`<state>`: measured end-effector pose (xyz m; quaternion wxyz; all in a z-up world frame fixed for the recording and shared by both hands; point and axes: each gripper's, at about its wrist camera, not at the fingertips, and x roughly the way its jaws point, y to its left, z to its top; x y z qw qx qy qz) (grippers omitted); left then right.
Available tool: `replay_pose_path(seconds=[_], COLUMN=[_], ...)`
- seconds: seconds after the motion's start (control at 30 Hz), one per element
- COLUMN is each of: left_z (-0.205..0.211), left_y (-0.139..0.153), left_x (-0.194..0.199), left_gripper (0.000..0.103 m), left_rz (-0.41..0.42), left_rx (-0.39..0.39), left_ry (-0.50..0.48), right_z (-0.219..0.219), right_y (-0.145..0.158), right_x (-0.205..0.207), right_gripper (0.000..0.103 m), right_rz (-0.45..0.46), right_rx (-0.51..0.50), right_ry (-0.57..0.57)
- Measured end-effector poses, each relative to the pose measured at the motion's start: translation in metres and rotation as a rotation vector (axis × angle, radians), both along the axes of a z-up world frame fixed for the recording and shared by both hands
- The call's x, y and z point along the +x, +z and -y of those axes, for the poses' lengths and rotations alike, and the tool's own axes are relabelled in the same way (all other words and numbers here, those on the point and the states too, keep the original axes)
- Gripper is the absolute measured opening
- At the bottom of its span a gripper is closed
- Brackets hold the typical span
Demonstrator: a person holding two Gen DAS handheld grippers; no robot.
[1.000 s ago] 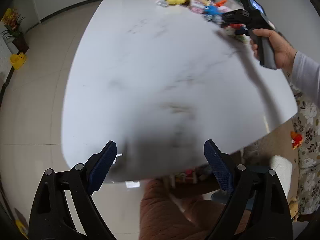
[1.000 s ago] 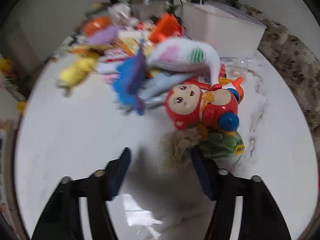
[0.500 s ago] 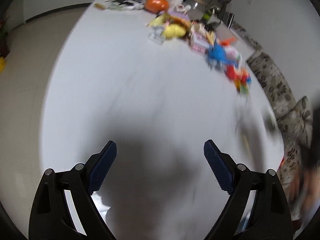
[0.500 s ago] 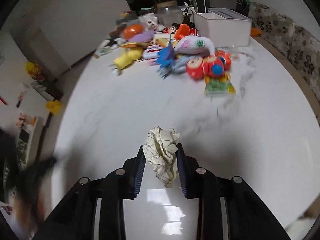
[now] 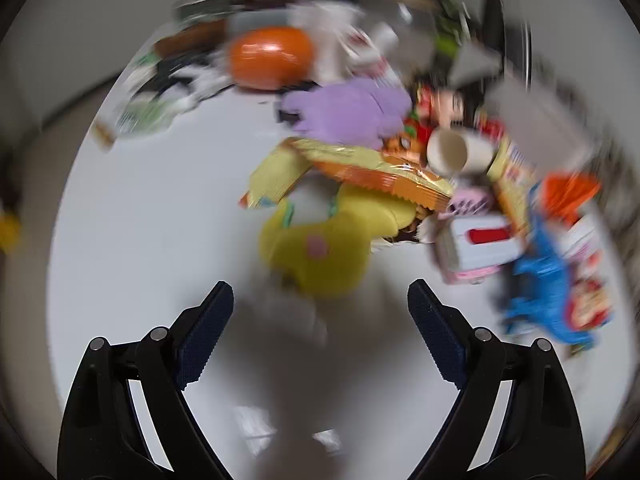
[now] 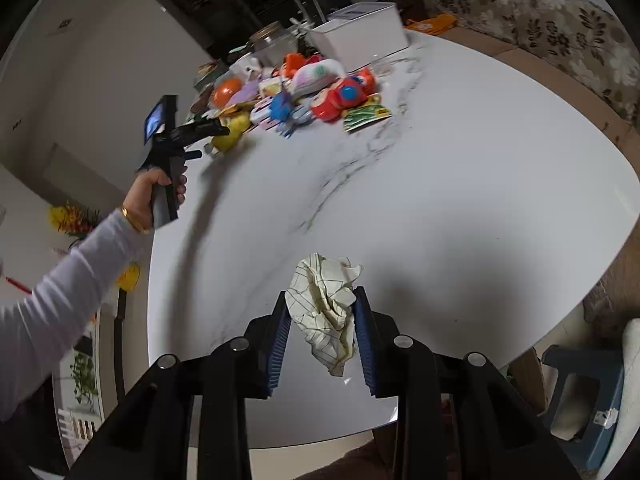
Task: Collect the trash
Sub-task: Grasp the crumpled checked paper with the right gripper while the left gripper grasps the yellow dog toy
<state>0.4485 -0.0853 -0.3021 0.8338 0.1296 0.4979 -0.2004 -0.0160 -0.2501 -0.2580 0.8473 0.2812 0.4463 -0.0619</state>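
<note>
Right gripper [image 6: 322, 324]: closed on a crumpled sheet of grid-lined paper [image 6: 326, 308]. The wad sits pinched between the two blue pads, its top bulging above them and a tail hanging below. It is held clear of the white marble table [image 6: 460, 184], near the table's front edge; this reads as an item already picked and carried off the surface for disposal. No bin is identifiable in either view.

Left gripper [image 5: 320, 332]: jaws wide apart, nothing between them. In the right wrist view the left hand [image 6: 158, 188] holds the tool out over the table's left side, aimed at the clutter. The open stance suits an approach to a second item, in my judgement.

Directly ahead of the left gripper lies a yellow plush toy [image 5: 320, 248], just beyond the pad tips. Behind it, an orange-and-yellow snack wrapper [image 5: 372, 172] rests across the pile, with a tipped paper cup [image 5: 456, 150] beside it. Wrapper and cup are the likely trash; the plush is not. Farther back sit a purple plush [image 5: 352, 112] and an orange ball [image 5: 270, 58].

The left view is heavily blurred, so finer detail cannot be confirmed.
</note>
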Motion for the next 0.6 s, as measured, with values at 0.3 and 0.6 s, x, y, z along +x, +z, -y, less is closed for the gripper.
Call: replay_pose_path(seconds=[0.3,0.6], left_z=[0.018,-0.068], left_y=[-0.016,0.007], left_x=[0.025,-0.088], left_gripper=[0.065,0.064], left_rz=[-0.079,-0.154], left_rx=[0.136,-0.113], left_ry=[-0.065,-0.095], right_z=[0.005,0.001], right_y=[-0.008,0.009], right_x=[0.002,0.027], right_gripper=[0.032,0.031], right_rz=[-0.011,0.052], right_rx=[0.011,0.026], right_ry=[-0.027,0.082])
